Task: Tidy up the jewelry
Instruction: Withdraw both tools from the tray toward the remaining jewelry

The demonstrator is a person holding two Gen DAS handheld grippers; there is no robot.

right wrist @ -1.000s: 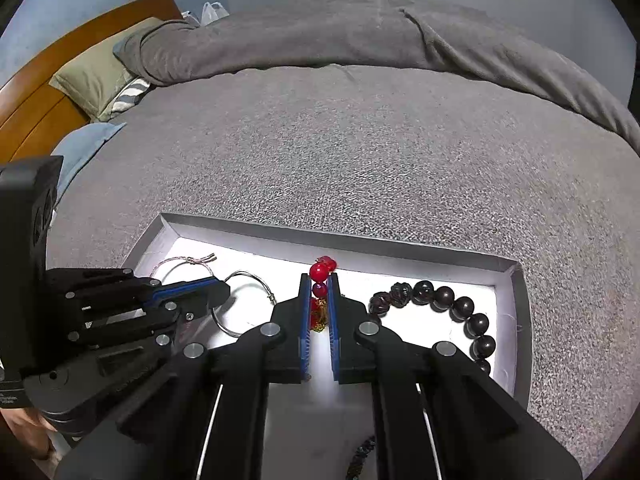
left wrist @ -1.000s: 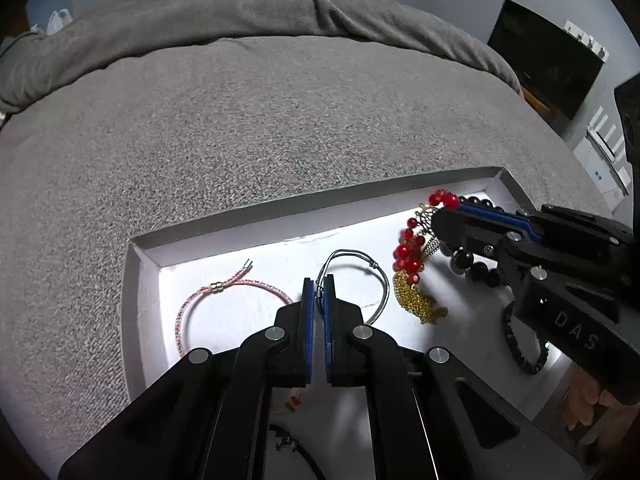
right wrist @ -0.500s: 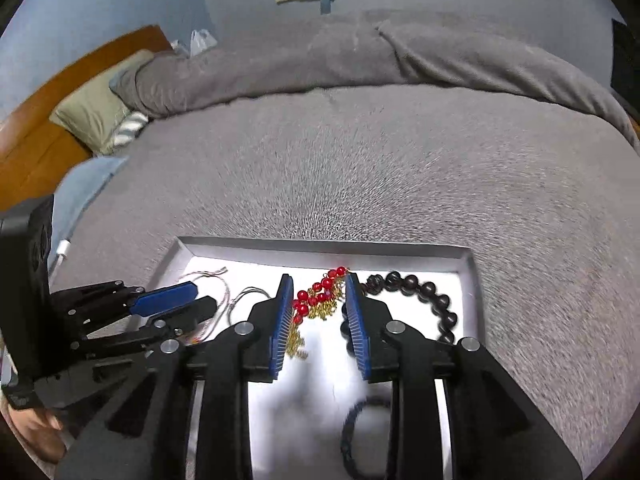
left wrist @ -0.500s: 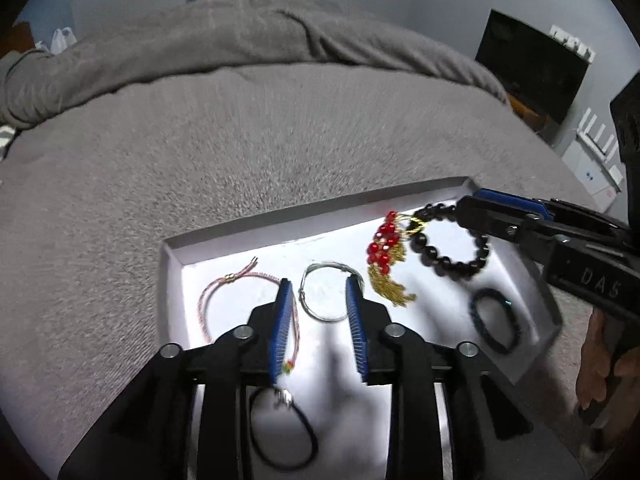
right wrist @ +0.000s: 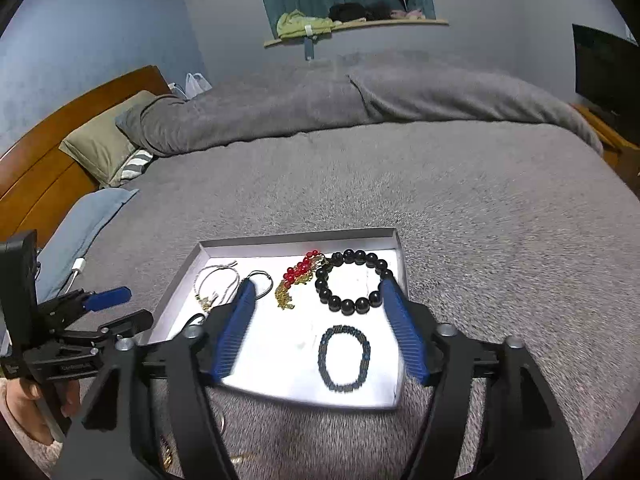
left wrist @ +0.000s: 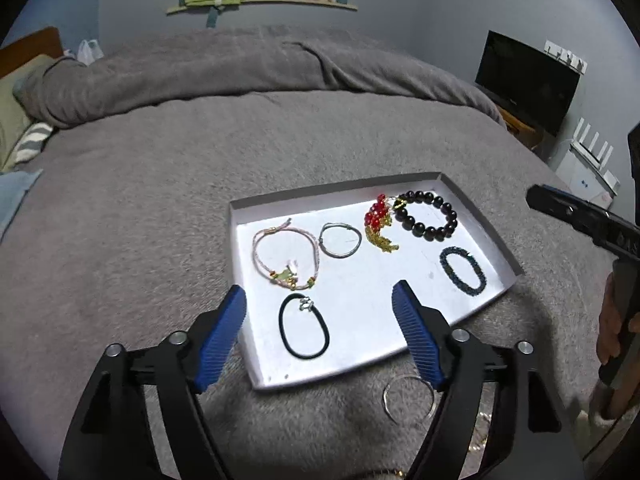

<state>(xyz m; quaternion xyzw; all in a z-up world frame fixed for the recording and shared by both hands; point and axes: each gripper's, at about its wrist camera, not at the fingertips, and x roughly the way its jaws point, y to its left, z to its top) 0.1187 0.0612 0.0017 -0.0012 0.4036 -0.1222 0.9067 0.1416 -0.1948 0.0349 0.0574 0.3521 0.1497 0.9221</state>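
Now both grippers, left gripper (left wrist: 319, 300) and right gripper (right wrist: 316, 292), have pulled back from the tray (left wrist: 240, 216) on the bed (left wrist: 160, 200), jaws just opened wide, empty; silver ring (left wrist: 340, 239) and red beads (left wrist: 377, 214) lie inside.

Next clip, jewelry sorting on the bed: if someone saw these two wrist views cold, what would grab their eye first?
The bright white tray on the grey blanket, with bracelets spread across it. The red and gold beaded piece at its far edge stands out, beside the dark bead bracelet. Both the left gripper and the right gripper hang open and empty over the tray's near side, and one silver ring lies outside it on the blanket.
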